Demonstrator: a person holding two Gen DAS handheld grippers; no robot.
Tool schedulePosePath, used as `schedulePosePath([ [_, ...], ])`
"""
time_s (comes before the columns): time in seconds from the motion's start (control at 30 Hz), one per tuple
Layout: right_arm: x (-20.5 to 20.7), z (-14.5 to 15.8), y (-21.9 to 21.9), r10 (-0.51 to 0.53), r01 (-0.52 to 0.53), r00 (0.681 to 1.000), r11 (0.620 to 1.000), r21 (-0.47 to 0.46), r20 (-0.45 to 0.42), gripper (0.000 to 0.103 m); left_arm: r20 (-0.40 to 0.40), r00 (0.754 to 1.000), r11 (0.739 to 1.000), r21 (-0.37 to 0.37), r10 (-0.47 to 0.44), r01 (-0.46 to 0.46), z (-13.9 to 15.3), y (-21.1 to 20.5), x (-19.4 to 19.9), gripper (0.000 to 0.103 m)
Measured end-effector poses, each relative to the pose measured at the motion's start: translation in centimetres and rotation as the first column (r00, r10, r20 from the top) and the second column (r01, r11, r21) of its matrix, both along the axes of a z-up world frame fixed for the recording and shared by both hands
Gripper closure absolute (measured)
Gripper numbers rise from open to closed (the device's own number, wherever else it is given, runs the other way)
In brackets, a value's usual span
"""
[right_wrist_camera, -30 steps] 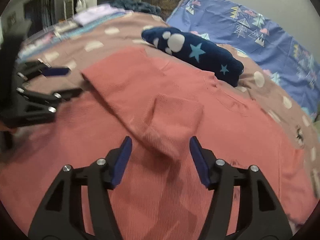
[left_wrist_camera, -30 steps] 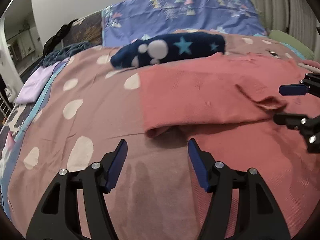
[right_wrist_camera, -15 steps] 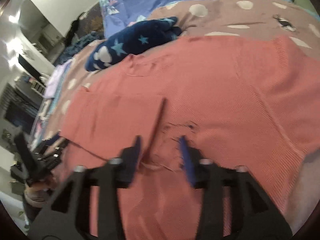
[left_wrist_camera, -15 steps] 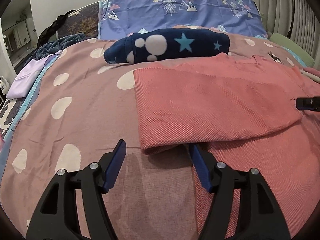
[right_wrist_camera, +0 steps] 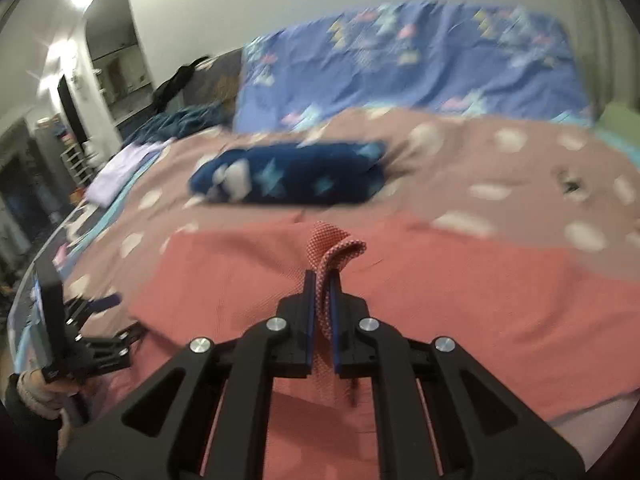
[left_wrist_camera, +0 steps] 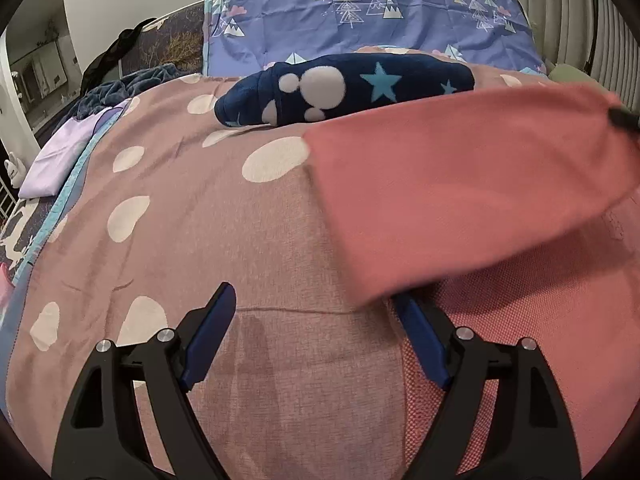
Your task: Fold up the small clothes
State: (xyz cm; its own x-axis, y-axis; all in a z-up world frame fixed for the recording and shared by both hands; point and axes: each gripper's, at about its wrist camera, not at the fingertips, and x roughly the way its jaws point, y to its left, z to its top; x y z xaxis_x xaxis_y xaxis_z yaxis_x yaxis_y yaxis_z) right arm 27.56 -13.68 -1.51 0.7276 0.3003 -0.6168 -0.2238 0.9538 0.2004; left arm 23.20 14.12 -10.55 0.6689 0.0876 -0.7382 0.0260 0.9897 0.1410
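- Our right gripper (right_wrist_camera: 321, 280) was clamped on a fold of the pink shirt (right_wrist_camera: 460, 300).
- Our left gripper (left_wrist_camera: 316, 312) was wide open, holding nothing, over the spotted bedspread (left_wrist_camera: 180, 240) beside the shirt's edge.

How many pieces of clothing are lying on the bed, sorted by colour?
Salmon-pink knit garment: 1
Navy fleece garment with stars and white dots: 1
Folded lilac cloth garment: 1
Dark teal crumpled garment: 1
Total: 4
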Motion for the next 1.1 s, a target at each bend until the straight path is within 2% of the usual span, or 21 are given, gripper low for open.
schedulePosePath([
  [0.1,0.8,-0.6,-2.9,-0.083,0.081,0.996,0.996,-0.039,-0.042,0.096,0.004,1.000,1.000,0.014,0.002,-0.002,0.0,-0.2,0.0,0.021],
  [0.17,1.5,-2.8,-4.6,-0.127,0.122,0.983,0.992,-0.041,-0.131,0.096,0.009,1.000,1.000,0.024,0.003,-0.003,0.0,-0.3,-0.1,0.021],
  [0.27,1.8,-5.6,-6.0,-0.150,0.150,0.968,0.989,-0.017,-0.200,0.094,0.014,1.000,1.000,0.030,0.001,-0.002,0.2,-0.4,-0.3,0.021],
  [0.4,2.1,-6.8,-7.1,-0.173,0.180,0.959,0.984,0.010,-0.226,0.077,0.022,1.000,0.999,0.031,-0.014,0.013,0.4,-0.7,-0.5,0.022],
  [0.43,2.0,-6.6,-7.4,-0.168,0.176,0.961,0.984,0.019,-0.220,0.076,0.029,0.999,0.999,0.027,-0.027,0.026,0.6,-0.9,-0.7,0.026],
  [0.5,1.7,-6.1,-7.8,-0.154,0.161,0.967,0.987,0.015,-0.203,0.062,0.039,0.998,0.998,0.022,-0.051,0.050,0.9,-1.3,-0.9,0.035],
  [0.57,1.3,-5.9,-8.1,-0.130,0.133,0.973,0.991,0.001,-0.193,0.055,0.053,0.995,0.996,0.004,-0.089,0.089,1.3,-2.1,-1.2,0.045],
  [0.63,1.6,-6.2,-8.1,-0.102,0.102,0.972,0.995,-0.013,-0.212,0.055,0.065,0.992,0.994,-0.003,-0.111,0.112,1.6,-2.8,-1.1,0.059],
  [0.7,2.4,-6.6,-8.1,-0.100,0.105,0.967,0.994,0.012,-0.233,0.056,0.084,0.988,0.992,0.002,-0.128,0.128,2.0,-3.7,-1.0,0.065],
  [0.73,2.9,-6.7,-8.2,-0.096,0.109,0.966,0.993,0.040,-0.241,0.058,0.096,0.985,0.990,0.005,-0.141,0.141,2.3,-4.3,-0.9,0.066],
  [0.77,3.2,-6.7,-8.4,-0.093,0.111,0.966,0.992,0.063,-0.243,0.067,0.103,0.982,0.988,0.006,-0.157,0.157,2.4,-4.9,-0.8,0.066],
  [0.83,4.4,-6.7,-8.7,-0.065,0.108,0.961,0.983,0.146,-0.270,0.071,0.090,0.978,0.982,0.025,-0.188,0.186,2.2,-6.0,-0.5,0.066],
  [0.9,4.9,-6.6,-9.0,-0.075,0.127,0.958,0.976,0.176,-0.277,0.099,0.047,0.980,0.980,0.068,-0.192,0.189,1.2,-6.7,0.1,0.066],
  [0.97,4.0,-5.5,-9.5,-0.121,0.161,0.970,0.969,0.187,-0.209,0.099,-0.008,0.983,0.977,0.109,-0.183,0.183,-0.6,-6.9,0.6,0.065],
  [1.03,3.0,-4.6,-10.0,-0.149,0.171,0.980,0.970,0.175,-0.132,0.098,-0.003,0.983,0.978,0.104,-0.183,0.182,-0.7,-6.8,0.6,0.064],
  [1.1,3.6,-5.4,-10.3,-0.187,0.205,0.970,0.973,0.105,-0.157,0.090,-0.010,0.983,0.976,0.117,-0.183,0.183,-0.9,-6.9,0.5,0.064],
])
